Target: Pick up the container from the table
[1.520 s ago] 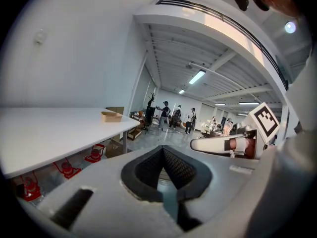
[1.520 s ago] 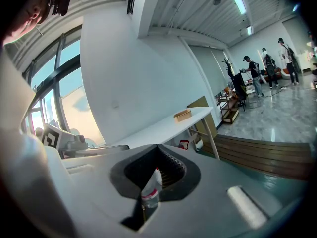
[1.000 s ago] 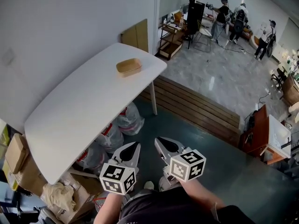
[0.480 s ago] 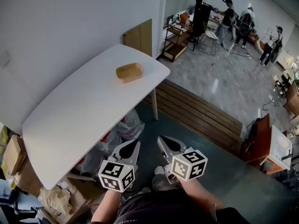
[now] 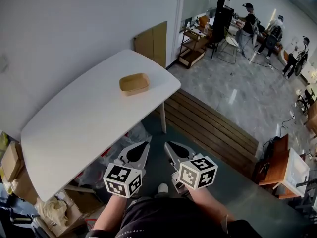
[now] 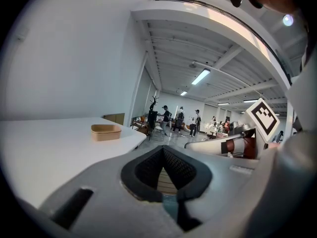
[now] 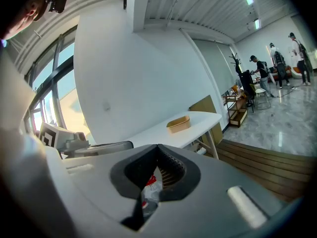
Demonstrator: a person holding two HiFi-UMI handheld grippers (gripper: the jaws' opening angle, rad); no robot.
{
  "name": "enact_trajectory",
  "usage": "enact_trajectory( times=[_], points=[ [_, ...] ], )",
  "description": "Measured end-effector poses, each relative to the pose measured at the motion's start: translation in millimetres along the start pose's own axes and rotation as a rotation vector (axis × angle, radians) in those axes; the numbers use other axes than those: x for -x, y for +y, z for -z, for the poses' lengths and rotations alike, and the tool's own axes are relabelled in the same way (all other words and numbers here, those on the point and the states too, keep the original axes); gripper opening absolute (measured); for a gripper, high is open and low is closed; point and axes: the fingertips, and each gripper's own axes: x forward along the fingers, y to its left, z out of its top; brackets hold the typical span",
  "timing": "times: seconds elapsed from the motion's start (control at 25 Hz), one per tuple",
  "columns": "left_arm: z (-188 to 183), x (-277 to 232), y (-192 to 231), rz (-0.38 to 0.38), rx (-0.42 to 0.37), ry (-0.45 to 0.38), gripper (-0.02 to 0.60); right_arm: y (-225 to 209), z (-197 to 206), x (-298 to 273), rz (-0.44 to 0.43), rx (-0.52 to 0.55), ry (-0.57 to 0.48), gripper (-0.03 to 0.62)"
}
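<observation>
1. Cardboard boxes (image 5: 12, 165) sit on the floor at far left, beside the table's near end.
2. The white table (image 5: 69, 133) runs along the wall, with bags (image 5: 124, 140) under it.
3. The tan container (image 5: 133, 84) stands upright near the table's far end, alone on the top and well apart from both grippers.
4. The left gripper (image 5: 143, 145) is off the table's near edge, its fingers closed tip to tip with nothing between them.
5. The right gripper (image 5: 168, 145) is just beside it, its fingers likewise pressed together and empty.
6. Wooden decking (image 5: 213, 128) lies to the right, and people (image 5: 247, 21) stand far off.
</observation>
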Motion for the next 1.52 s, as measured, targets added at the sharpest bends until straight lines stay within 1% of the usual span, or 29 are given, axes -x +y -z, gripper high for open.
enact_trajectory(
  times=[0.24, 0.44, 0.6, 0.76, 0.96, 1.24, 1.52],
  points=[
    [-2.1, -21.9, 2.5, -0.012, 0.001, 0.004, -0.003, -19.0, -5.7, -12.6, -0.031, -0.001, 0.022, 0.002],
    [-2.4, -26.9, 12.5, -0.047, -0.01, 0.017, -0.003, -26.0, -10.7, -21.6, -0.035, -0.006, 0.028, 0.002],
    [-2.3, -34.2, 23.5, -0.036, -0.024, 0.031, -0.003, -32.2, -12.4, -30.3, -0.029, -0.017, 0.034, 0.002],
    [-5.2, -48.8, 42.1, -0.02, -0.02, 0.04, -0.003, -40.3, -13.0, -45.7, -0.015, -0.026, 0.05, 0.002],
    [-15.5, -72.4, 62.7, 0.001, -0.048, 0.067, -0.003, -52.8, -28.5, -75.3, -0.01, -0.029, 0.062, 0.002],
    [-24.1, -96.9, 116.6, 0.005, -0.051, 0.115, -0.002, -59.4, -51.5, -136.3, -0.013, -0.023, 0.073, 0.002],
    [-36.2, -121.8, 163.1, 0.008, -0.063, 0.143, 0.038, -65.7, -69.0, -186.7, -0.008, -0.027, 0.087, 0.002]
  ],
)
